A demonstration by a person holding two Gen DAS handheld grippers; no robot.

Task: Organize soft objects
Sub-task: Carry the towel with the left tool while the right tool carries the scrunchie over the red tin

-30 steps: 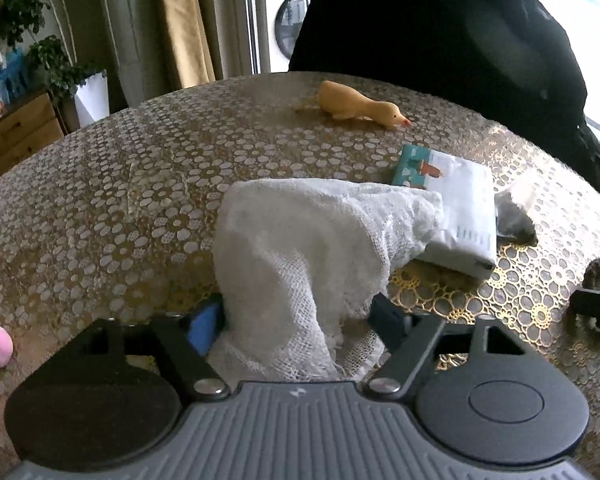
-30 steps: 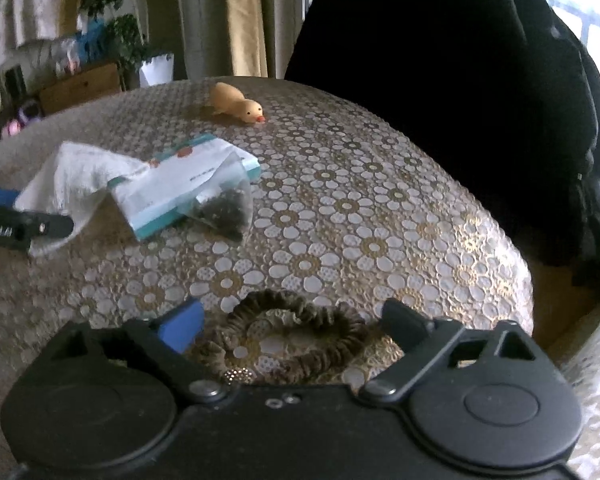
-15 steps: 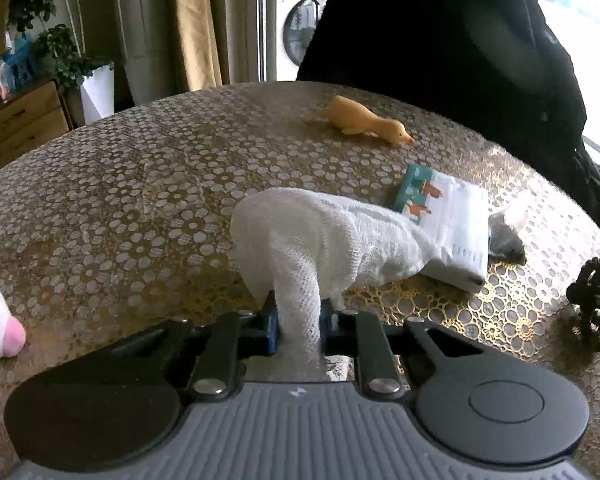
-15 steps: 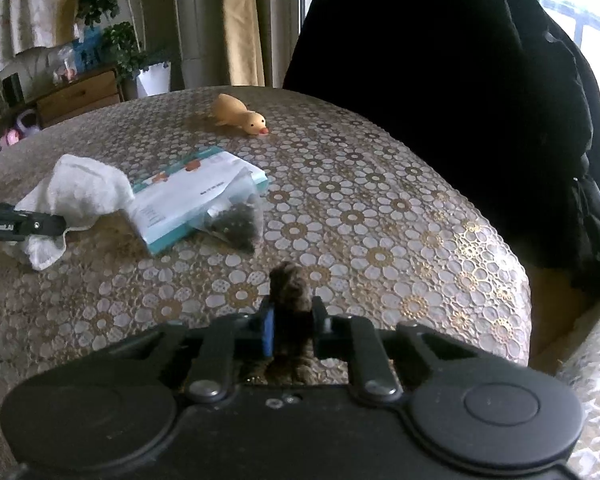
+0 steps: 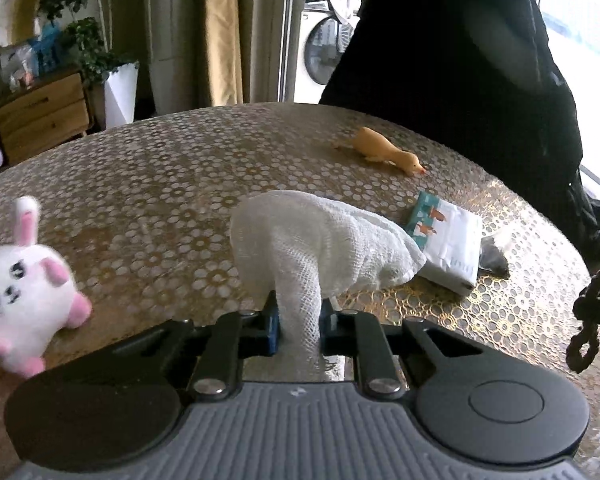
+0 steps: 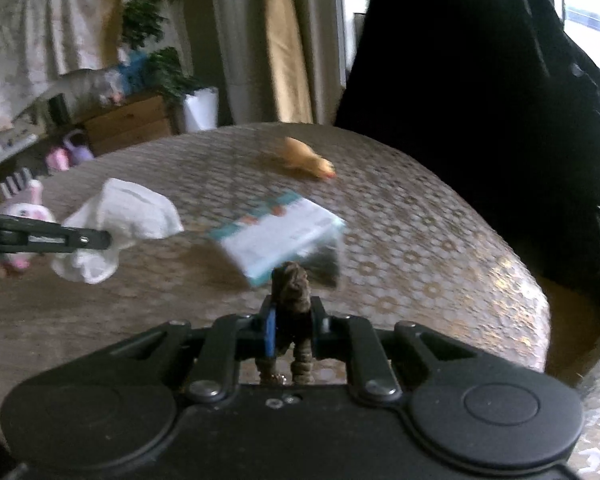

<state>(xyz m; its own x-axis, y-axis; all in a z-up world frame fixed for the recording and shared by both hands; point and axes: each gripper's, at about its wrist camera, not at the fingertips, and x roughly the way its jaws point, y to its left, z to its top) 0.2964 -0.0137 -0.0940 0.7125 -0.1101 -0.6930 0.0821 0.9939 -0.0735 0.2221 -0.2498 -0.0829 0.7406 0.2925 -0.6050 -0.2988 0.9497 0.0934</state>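
Note:
My left gripper point(image 5: 299, 330) is shut on a white mesh cloth point(image 5: 320, 236) and holds it lifted off the table; the cloth also shows in the right wrist view point(image 6: 120, 220). My right gripper point(image 6: 291, 330) is shut on a brown scrunchie point(image 6: 292, 292), also lifted; the scrunchie hangs at the right edge of the left wrist view point(image 5: 592, 312). A white and pink plush bunny point(image 5: 24, 300) lies at the left. A yellow toy duck point(image 5: 384, 152) lies at the far side.
A tissue pack point(image 5: 448, 244) with a small clear bag of dark bits point(image 5: 492, 256) beside it lies on the round patterned table point(image 5: 160, 184). A person in black point(image 5: 460, 60) stands at the far edge. A cabinet and plants stand beyond.
Both grippers closed on their objects and rose: the left lifted the cloth off the tissue pack, the right lifted the scrunchie. The bunny has come further into the left view.

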